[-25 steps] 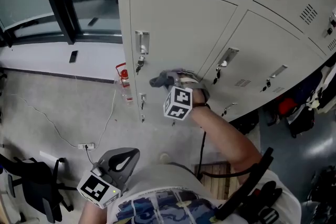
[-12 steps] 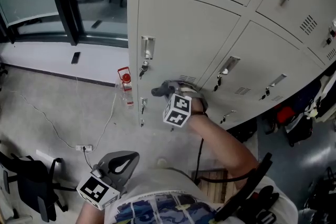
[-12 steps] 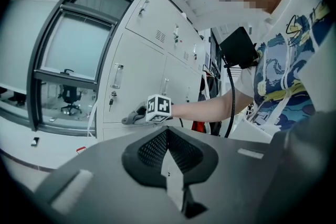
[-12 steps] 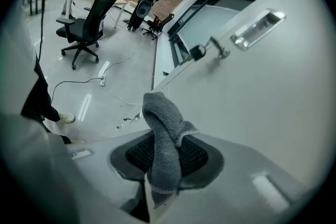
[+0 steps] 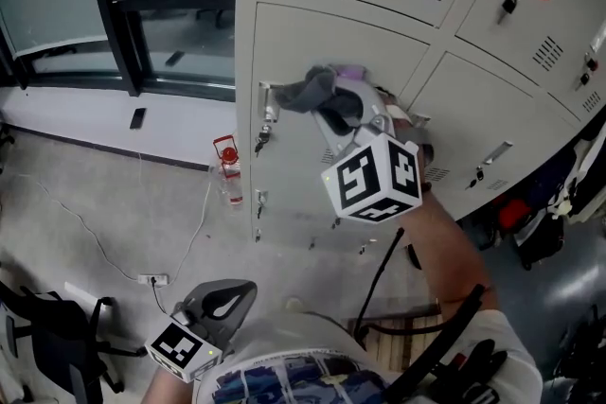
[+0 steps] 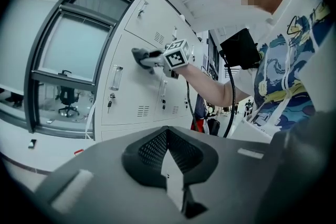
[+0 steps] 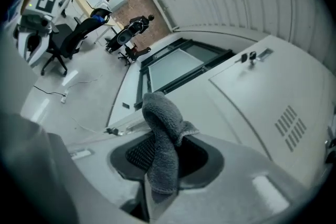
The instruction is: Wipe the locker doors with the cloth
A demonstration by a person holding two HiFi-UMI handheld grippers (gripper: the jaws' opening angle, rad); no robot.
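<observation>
My right gripper (image 5: pixel 343 114) is raised in front of the grey locker doors (image 5: pixel 312 52) and is shut on a grey cloth (image 5: pixel 312 90). The cloth (image 7: pixel 163 139) bunches out past the jaws close to the middle left door, near its handle (image 5: pixel 266 101); contact with the door cannot be made out. In the left gripper view the cloth (image 6: pixel 139 55) and right gripper (image 6: pixel 152 56) show against the lockers (image 6: pixel 131 92). My left gripper (image 5: pixel 227 300) hangs low by my body, shut and holding nothing, far from the lockers.
A red-capped bottle (image 5: pixel 227 167) stands on the floor by the lockers' left edge. A power strip and cable (image 5: pixel 151 279) lie on the floor. A dark window frame (image 5: pixel 114 5) is on the left, an office chair (image 5: pixel 47 345) at bottom left, bags (image 5: pixel 530 213) at right.
My right gripper has lifted the cloth from the lower part of the door up to handle height and come nearer the camera. The left gripper has stayed put.
</observation>
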